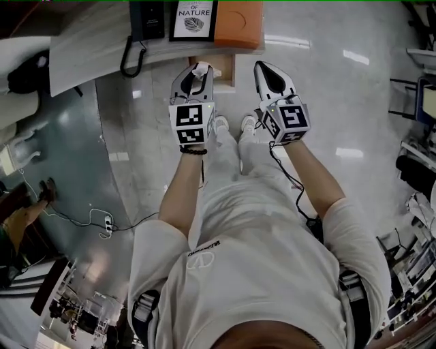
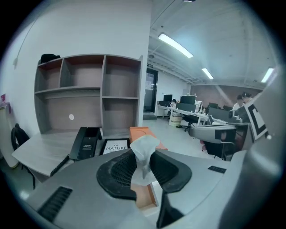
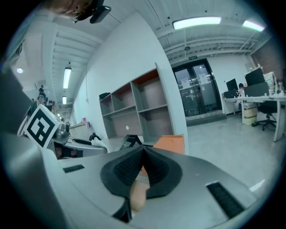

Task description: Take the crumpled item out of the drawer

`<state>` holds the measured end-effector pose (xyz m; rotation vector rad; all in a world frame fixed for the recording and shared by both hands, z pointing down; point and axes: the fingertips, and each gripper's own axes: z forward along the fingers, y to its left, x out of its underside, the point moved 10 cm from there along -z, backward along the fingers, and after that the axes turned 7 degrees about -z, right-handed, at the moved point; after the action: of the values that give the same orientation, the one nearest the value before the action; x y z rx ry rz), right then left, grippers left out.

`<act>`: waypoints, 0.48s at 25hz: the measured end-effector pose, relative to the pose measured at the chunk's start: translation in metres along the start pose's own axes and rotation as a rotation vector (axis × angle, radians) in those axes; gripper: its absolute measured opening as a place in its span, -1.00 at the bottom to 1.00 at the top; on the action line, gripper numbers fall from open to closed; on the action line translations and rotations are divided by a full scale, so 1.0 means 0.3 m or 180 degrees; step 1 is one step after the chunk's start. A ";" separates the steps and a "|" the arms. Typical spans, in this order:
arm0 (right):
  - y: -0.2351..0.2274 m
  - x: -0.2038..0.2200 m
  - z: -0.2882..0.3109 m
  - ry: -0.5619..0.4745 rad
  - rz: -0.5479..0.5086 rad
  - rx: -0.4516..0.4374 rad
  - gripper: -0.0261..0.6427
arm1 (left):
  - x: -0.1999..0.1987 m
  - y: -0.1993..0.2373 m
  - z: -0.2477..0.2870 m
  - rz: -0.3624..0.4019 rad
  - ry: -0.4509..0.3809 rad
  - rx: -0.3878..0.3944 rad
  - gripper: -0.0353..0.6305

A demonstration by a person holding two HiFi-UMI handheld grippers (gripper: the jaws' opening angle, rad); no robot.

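1 pale desk (image 1: 88, 48) with an open wooden drawer (image 1: 225, 71) sits below. Right gripper (image 3: 142, 157) is pinched closed on nothing. Left gripper (image 2: 143, 173) clamps the crumpled item (image 2: 144, 150), a small scrunched white tissue poking up past its jaws, well above the drawer.

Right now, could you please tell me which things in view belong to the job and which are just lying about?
Belongs to the job:
white crumpled tissue, pinched in the left gripper
open wooden drawer
right gripper, shut and empty

Just lying about:
black desk phone
framed "OF NATURE" print
flat orange box
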<state>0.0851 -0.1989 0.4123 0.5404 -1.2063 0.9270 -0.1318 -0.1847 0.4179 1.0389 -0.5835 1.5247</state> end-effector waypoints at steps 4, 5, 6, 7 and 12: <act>-0.003 -0.076 -0.057 -0.0143 -0.0028 0.0025 -0.93 | -0.050 -0.022 -0.062 0.0035 -0.0148 -0.0027 -0.60; -0.003 -0.090 -0.066 -0.0160 -0.0048 0.0019 -0.93 | -0.062 -0.026 -0.076 0.0047 -0.0193 -0.0030 -0.60; -0.001 -0.104 -0.074 -0.0170 -0.0067 0.0011 -0.93 | -0.073 -0.027 -0.090 0.0060 -0.0237 -0.0032 -0.60; 0.001 -0.117 -0.082 -0.0176 -0.0088 0.0003 -0.93 | -0.084 -0.028 -0.106 0.0069 -0.0281 -0.0034 -0.60; -0.008 -0.197 -0.144 -0.0299 -0.0178 0.0066 -0.93 | -0.136 -0.026 -0.180 0.0062 -0.0476 -0.0017 -0.60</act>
<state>0.1062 -0.1849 0.3436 0.6370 -1.2606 0.8754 -0.1416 -0.1593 0.3554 1.1529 -0.7030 1.4696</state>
